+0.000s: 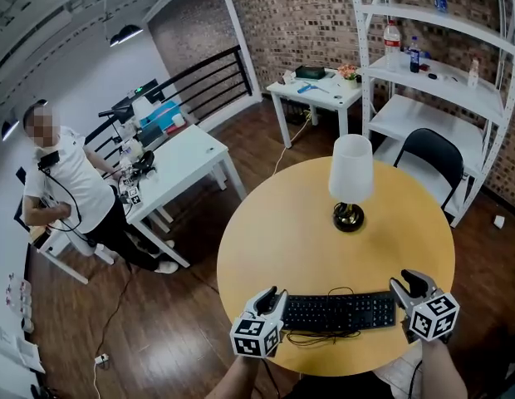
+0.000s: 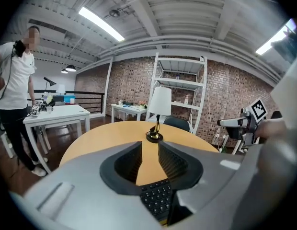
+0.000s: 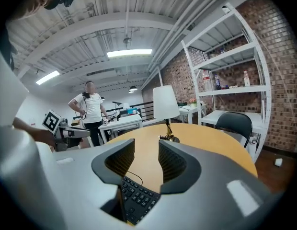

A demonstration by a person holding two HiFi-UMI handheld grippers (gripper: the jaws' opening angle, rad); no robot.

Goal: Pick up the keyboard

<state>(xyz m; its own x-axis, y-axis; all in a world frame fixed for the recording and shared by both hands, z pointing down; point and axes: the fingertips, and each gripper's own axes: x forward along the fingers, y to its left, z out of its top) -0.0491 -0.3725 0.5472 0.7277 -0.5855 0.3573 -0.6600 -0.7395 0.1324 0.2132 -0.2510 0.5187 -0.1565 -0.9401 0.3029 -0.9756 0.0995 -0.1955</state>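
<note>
I hold a claw in each hand over the near edge of the round wooden tabletop (image 1: 282, 239). The black keyboard (image 1: 339, 312) lies flat there, its long side running along that near edge, and it sits between my two claws.

My left claw (image 1: 272, 293) is at the keyboard's left end. Its jaws stand a little apart, released. In the left gripper view the end keys show low in the gap, and the pads press on nothing.

My right claw (image 1: 411, 279) is at the keyboard's right end. Its jaws are parted somewhat wider, also released. In the right gripper view the keys show low between them, with bare wood beyond. I cannot tell whether either claw touches the keyboard's casing.

A thin black cord (image 1: 324, 337) loops on the tabletop just in front of the keyboard. A lamp (image 1: 350, 181) with a white shade stands towards the far edge. A person (image 1: 66, 189) in a white shirt stands by a white desk (image 1: 187, 158) well away to the left.
</note>
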